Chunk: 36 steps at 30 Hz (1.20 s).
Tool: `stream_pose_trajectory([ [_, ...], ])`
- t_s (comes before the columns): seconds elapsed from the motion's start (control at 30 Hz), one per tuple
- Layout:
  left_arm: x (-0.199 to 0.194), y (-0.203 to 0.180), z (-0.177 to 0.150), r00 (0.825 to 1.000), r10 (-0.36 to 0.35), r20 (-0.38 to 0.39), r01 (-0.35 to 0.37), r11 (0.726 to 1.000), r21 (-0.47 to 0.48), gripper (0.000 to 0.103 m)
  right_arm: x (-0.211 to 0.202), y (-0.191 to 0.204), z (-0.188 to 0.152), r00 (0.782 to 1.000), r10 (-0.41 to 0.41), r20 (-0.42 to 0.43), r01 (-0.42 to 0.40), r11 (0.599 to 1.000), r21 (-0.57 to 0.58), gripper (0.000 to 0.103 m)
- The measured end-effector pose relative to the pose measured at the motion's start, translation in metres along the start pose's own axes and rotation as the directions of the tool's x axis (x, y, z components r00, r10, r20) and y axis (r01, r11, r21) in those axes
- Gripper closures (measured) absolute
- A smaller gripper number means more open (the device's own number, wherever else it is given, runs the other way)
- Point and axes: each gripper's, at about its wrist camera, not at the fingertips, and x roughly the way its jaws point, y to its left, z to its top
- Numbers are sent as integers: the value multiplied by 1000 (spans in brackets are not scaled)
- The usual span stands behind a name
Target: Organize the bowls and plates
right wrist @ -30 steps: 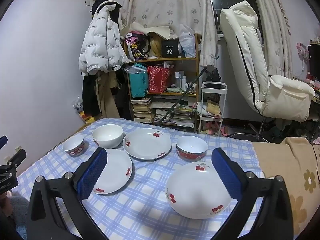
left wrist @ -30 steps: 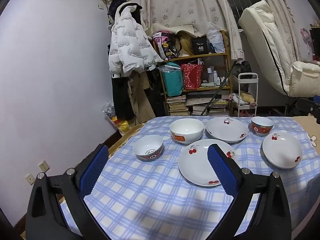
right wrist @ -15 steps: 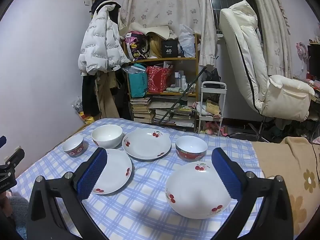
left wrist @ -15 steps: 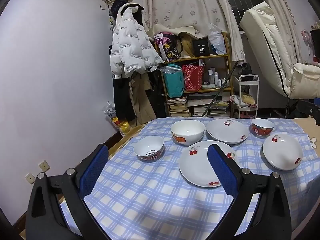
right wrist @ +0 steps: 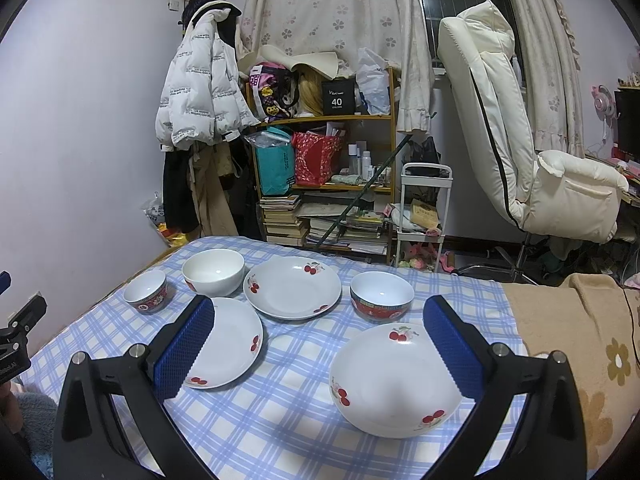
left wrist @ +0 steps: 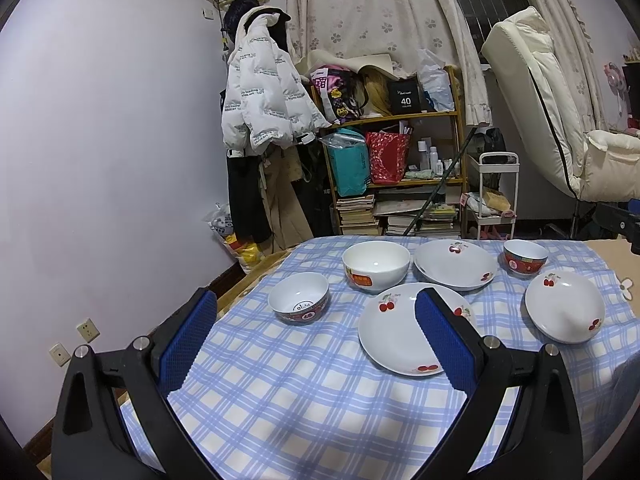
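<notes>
On the blue checked tablecloth stand three white cherry plates and three bowls. In the left wrist view: a small red-rimmed bowl, a white bowl, a deep plate, a near plate, a red bowl and a right plate. My left gripper is open and empty, above the table's near side. My right gripper is open and empty, above the right plate. The near plate, deep plate and red bowl lie beyond it.
A beige flowered blanket covers the surface right of the cloth. Behind the table stand a cluttered wooden shelf, a white trolley, hanging coats and a white recliner chair. The left gripper's body shows at the left edge.
The left gripper has pulled back and risen slightly, so the dishes look a little smaller and farther. The right gripper has barely moved. Both stay open.
</notes>
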Motion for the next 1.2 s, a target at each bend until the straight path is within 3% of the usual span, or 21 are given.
stream_pose_trajectory([
  [1.2, 1, 3, 1, 1000, -7, -8, 7, 1000, -12, 5, -5, -4, 5, 1000, 1, 10, -1, 1000, -5, 0],
])
